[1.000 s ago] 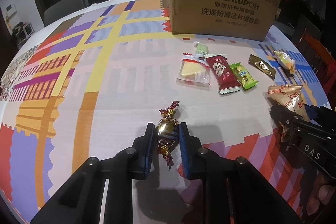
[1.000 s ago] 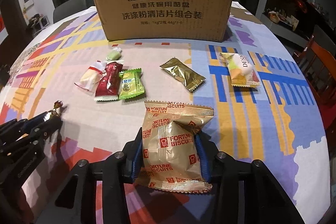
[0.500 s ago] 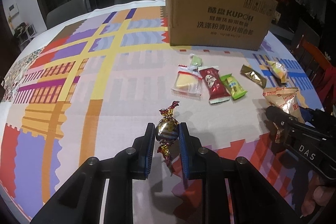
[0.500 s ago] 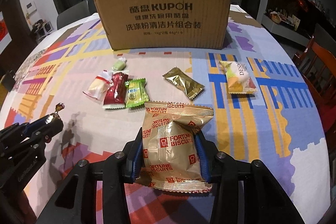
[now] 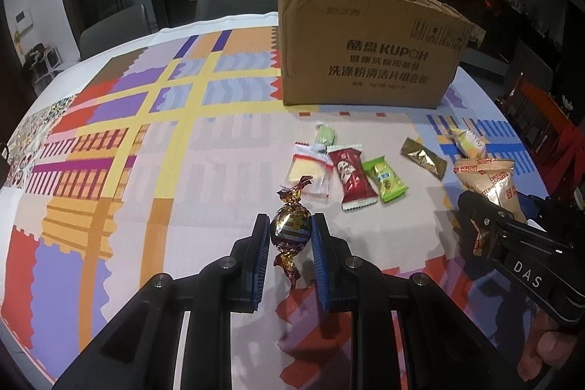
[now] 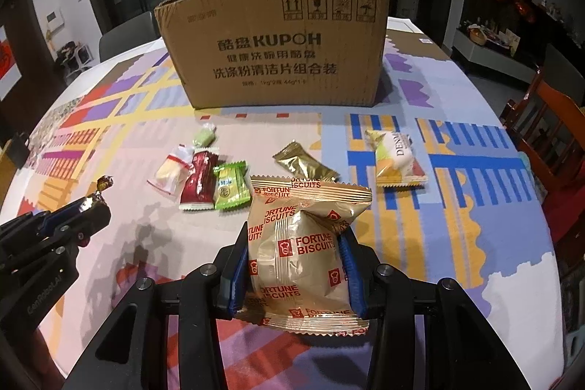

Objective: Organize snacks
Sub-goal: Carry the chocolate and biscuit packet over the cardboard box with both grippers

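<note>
Both hands have lifted since a second ago: the table has dropped away beneath them, and from the higher angle the open top of the box now shows. Neither grip has changed.

The left gripper [image 5: 290, 231] is closed nearly all the way on the foil-wrapped candy [image 5: 290, 225], its blue pads pressing the round body from both sides, with one twisted end sticking up toward the far side and the other hanging below. The right gripper [image 6: 295, 256] stands part open because its load is wide: its pads clamp the sides of the Fortune Biscuits packet [image 6: 296, 243], which is carried upright and clear of the tablecloth [image 5: 109, 170].

Beyond the grippers, toward the middle of the table, lies a small cluster: a clear packet with a yellow cake [image 5: 309, 169], a red packet [image 5: 351, 176] and a green packet [image 5: 385, 180] touching side by side, with a pale green sweet [image 5: 324, 136] just behind them. To the right of these lie a gold sachet [image 5: 424, 158] and, farther right, a white and yellow packet [image 6: 398, 158]. At the far side stands the cardboard box [image 6: 274, 61], open at the top; its inside cannot be seen.

Judging by this, the sorting is in its early part. Two snacks are in hand and probably bound for the box, while six remain on the cloth to be picked up.
</note>
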The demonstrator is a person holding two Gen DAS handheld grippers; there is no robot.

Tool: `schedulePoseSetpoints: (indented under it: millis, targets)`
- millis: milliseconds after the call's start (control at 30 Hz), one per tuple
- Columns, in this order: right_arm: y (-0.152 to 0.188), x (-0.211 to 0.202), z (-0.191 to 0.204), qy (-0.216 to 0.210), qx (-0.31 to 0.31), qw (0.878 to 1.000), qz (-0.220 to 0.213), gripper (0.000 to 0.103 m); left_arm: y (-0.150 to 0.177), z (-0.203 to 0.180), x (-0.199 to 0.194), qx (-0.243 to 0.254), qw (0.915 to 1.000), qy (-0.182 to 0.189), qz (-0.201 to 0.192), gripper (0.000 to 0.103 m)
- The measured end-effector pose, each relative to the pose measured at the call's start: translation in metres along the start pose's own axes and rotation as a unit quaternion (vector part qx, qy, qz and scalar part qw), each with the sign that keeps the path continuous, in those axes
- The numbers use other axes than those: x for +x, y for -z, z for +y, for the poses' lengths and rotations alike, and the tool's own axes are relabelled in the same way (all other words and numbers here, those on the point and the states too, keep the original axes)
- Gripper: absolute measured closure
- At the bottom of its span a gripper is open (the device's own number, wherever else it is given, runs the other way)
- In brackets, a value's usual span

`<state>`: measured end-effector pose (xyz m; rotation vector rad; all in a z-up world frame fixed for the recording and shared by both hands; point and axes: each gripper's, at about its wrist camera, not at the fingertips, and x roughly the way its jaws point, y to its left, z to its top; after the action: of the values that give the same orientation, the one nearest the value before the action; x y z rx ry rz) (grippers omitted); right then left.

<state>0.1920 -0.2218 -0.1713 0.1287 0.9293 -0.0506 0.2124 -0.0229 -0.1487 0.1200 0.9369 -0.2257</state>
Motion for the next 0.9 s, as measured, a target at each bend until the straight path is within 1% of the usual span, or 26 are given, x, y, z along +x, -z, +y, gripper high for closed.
schedulePoseSetpoints:
  millis: [433,900]
  targets:
    - [-0.02,-0.012,-0.008,0.001,0.002,1.0,-0.014,0.058,-0.024,-0.008,-0.005,-0.004,1.0,0.005,-0.007,0.08]
    - [-0.05,-0.026,-0.017,0.009,0.001,0.999,-0.038,0.058,-0.058,-0.018,-0.016,-0.002,0.9995,0.013,-0.028,0.08]
